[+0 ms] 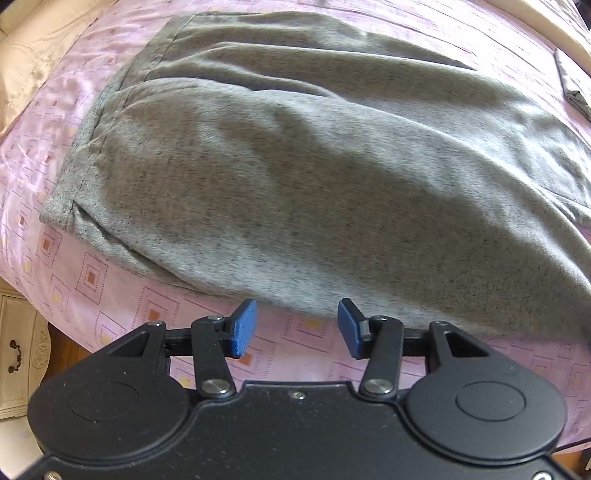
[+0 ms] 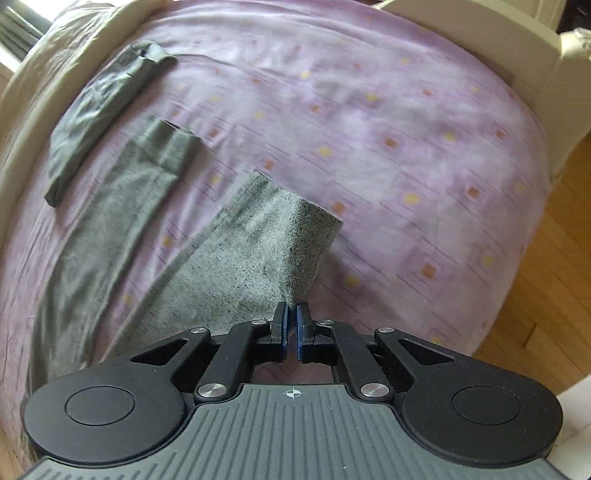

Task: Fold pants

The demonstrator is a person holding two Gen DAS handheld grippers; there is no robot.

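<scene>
Grey marl pants [image 1: 295, 166] lie spread on a pink patterned bed sheet [image 1: 74, 280], waistband at the left. My left gripper [image 1: 297, 328] is open and empty, just short of the pants' near edge. In the right wrist view the two legs [image 2: 110, 221] run away across the bed. My right gripper [image 2: 292, 321] is shut on the near leg's cuff [image 2: 295, 240] and holds it lifted off the sheet [image 2: 406, 129]. The far leg's cuff [image 2: 166, 147] lies flat.
A folded dark grey garment [image 2: 99, 110] lies on the bed beyond the legs, and it shows at the right edge in the left wrist view [image 1: 572, 85]. A cream footboard [image 2: 480, 33] borders the bed. Wooden floor [image 2: 546, 277] lies right. A cream drawer unit [image 1: 18, 350] stands left.
</scene>
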